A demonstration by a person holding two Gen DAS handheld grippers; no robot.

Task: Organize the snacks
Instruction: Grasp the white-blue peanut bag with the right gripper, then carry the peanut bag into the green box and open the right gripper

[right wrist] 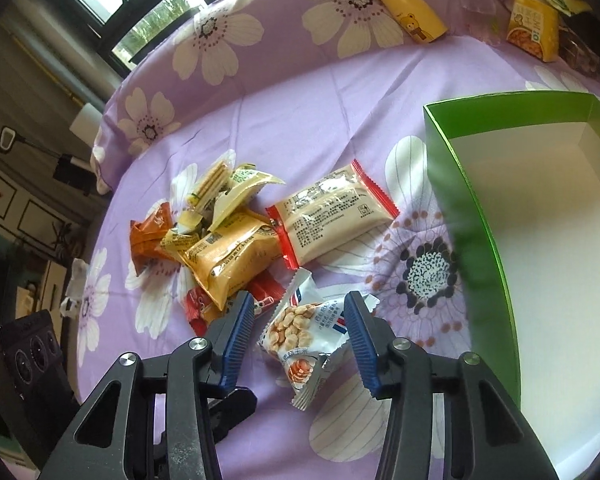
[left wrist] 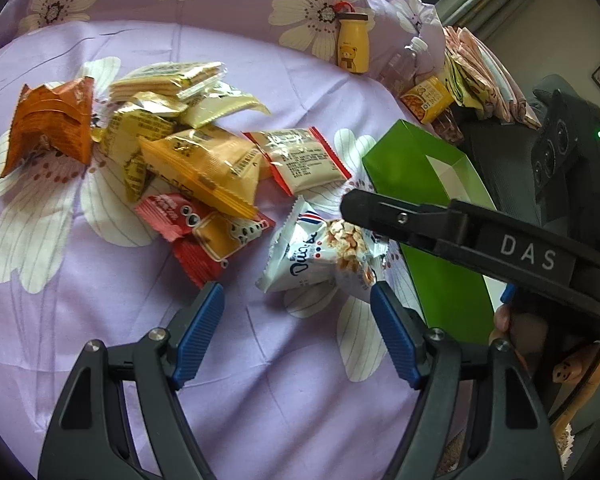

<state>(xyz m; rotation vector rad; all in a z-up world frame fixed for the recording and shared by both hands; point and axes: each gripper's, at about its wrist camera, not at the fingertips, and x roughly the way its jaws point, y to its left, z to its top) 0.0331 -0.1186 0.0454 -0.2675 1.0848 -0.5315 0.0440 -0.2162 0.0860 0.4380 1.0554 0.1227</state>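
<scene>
A pile of snack packets lies on a purple flowered cloth (left wrist: pixel 260 360): an orange packet (left wrist: pixel 50 124), yellow packets (left wrist: pixel 204 168), a beige packet with red ends (left wrist: pixel 304 158) and a red packet (left wrist: pixel 204 232). A white peanut packet (left wrist: pixel 320 252) lies nearest; in the right wrist view the peanut packet (right wrist: pixel 308 332) sits between the open blue pads of my right gripper (right wrist: pixel 300 316), untouched. An open green box (right wrist: pixel 540 240) stands to the right. My left gripper (left wrist: pixel 298 304) is open just before the packet. The right gripper's black finger (left wrist: pixel 380 208) crosses above it.
A yellow bear bottle (left wrist: pixel 354 44), a clear bottle (left wrist: pixel 404 64) and an orange carton (left wrist: pixel 426 98) stand at the cloth's far edge. Folded cloths (left wrist: pixel 480 76) lie behind them. The green box (left wrist: pixel 440 200) is white inside.
</scene>
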